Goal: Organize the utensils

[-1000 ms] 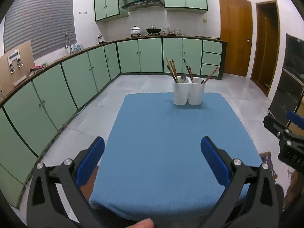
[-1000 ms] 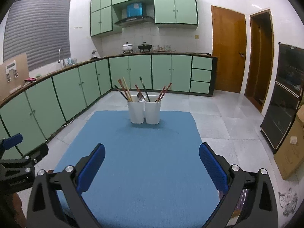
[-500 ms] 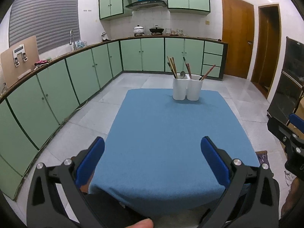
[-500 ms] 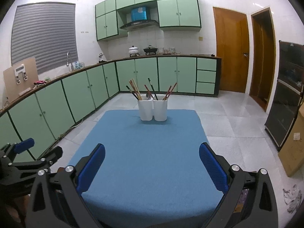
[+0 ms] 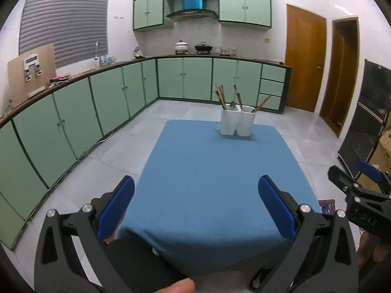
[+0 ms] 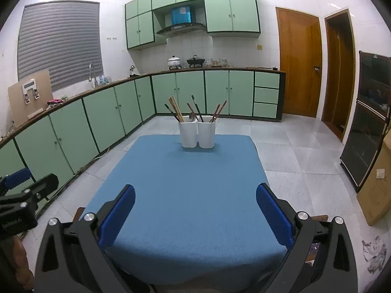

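Two white utensil holders [image 6: 197, 134], upright and touching side by side, at the far end of the blue-covered counter [image 6: 185, 195], near its far edge and about midway across. Left holder [image 5: 228, 121]: wooden chopsticks [image 6: 174, 109] leaning left, one dark stick, one metal spoon [image 6: 192, 116] with its bowl just above the rim. Right holder [image 5: 245, 124]: a dark-handled stick leaning left and reddish-brown chopsticks [image 6: 219, 110] leaning right. Counter surface between the holders and the near edge: bare blue cloth, nothing lying across the way. Surroundings: pale green cabinets [image 6: 102, 119] running along the left and back walls, sink tap [image 6: 91, 71] under a shuttered window, two pots [image 6: 185, 61] on the stove below a range hood, two wooden doors [image 6: 298, 66] at right, a dark glass-fronted cabinet [image 6: 366, 127] and a cardboard box [image 6: 377, 185] on the tiled floor at far right. Left gripper [image 5: 195, 202]: over the near left corner of the counter, jaws spread wide, blue pads [image 5: 114, 207] clear of everything, nothing held; a fingertip shows at the lower edge of its view. Right gripper [image 6: 195, 207]: over the near edge, jaws likewise spread wide, empty, touching nothing. Both grippers well apart from the holders; each shows at the margin of the other's view.
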Action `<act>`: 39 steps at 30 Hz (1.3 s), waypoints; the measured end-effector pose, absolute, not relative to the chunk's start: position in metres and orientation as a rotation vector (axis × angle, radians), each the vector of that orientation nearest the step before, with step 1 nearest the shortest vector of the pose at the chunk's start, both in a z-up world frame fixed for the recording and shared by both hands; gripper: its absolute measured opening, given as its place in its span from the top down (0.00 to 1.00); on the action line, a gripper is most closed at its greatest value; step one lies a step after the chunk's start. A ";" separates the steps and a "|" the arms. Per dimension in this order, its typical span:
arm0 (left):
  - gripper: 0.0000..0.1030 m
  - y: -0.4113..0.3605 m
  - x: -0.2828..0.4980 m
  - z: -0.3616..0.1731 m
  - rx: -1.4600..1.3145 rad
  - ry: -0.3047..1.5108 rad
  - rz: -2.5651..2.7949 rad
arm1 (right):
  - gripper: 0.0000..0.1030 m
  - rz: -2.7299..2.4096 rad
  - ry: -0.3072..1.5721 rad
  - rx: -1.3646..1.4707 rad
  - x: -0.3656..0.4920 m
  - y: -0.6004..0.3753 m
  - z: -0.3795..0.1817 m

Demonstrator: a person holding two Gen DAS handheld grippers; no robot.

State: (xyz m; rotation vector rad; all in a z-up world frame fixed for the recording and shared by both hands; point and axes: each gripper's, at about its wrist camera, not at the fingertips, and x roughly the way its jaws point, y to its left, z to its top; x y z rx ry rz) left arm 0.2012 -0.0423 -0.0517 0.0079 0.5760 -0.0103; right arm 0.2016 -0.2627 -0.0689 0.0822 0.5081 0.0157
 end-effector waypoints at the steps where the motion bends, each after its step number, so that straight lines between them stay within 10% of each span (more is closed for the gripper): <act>1: 0.05 -0.042 0.200 -0.051 0.010 0.578 -0.007 | 0.06 0.017 0.502 0.078 0.199 -0.262 -0.068; 39: 0.05 -0.038 0.178 -0.046 -0.037 0.600 -0.074 | 0.06 0.025 0.476 0.089 0.167 -0.255 -0.066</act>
